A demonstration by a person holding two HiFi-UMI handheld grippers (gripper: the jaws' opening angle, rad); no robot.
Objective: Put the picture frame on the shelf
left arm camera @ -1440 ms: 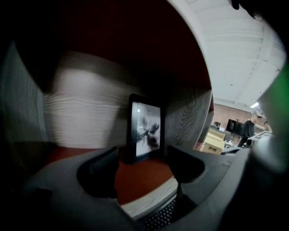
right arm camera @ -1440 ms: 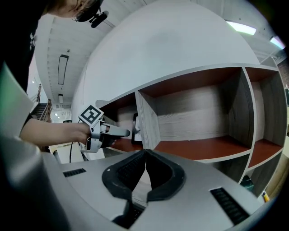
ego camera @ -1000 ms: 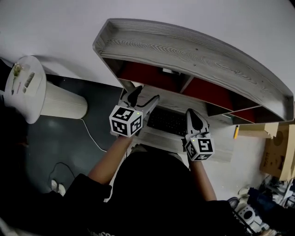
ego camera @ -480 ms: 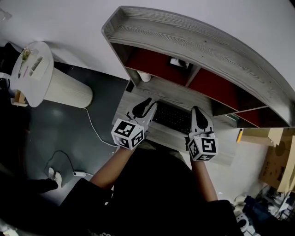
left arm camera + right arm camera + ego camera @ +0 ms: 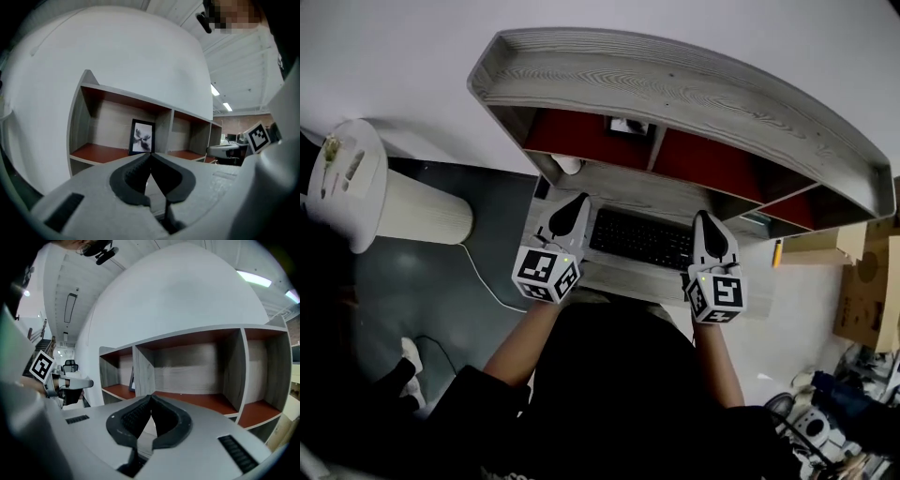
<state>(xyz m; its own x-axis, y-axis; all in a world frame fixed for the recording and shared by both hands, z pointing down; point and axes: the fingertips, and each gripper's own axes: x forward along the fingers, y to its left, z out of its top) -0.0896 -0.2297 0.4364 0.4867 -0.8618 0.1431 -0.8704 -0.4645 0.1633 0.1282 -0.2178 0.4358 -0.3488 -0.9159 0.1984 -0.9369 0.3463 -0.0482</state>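
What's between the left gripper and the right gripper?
A black keyboard, lying between left gripper and right gripper; only the head view shows it.

An office, or a lab run like one — a wood-grain shelf [image 5: 675, 89] with open compartments stands over a desk [image 5: 619, 278] against a white wall [image 5: 412, 56], with a black keyboard [image 5: 642, 241] just before it; strip lights [image 5: 253, 278] run along a high panelled ceiling [image 5: 243, 65]; far left in the right gripper view stands an office chair [image 5: 70, 365]; on the floor [image 5: 412, 281] lie cardboard boxes [image 5: 867, 300] at the right and a loose cable [image 5: 483, 272] at the left.
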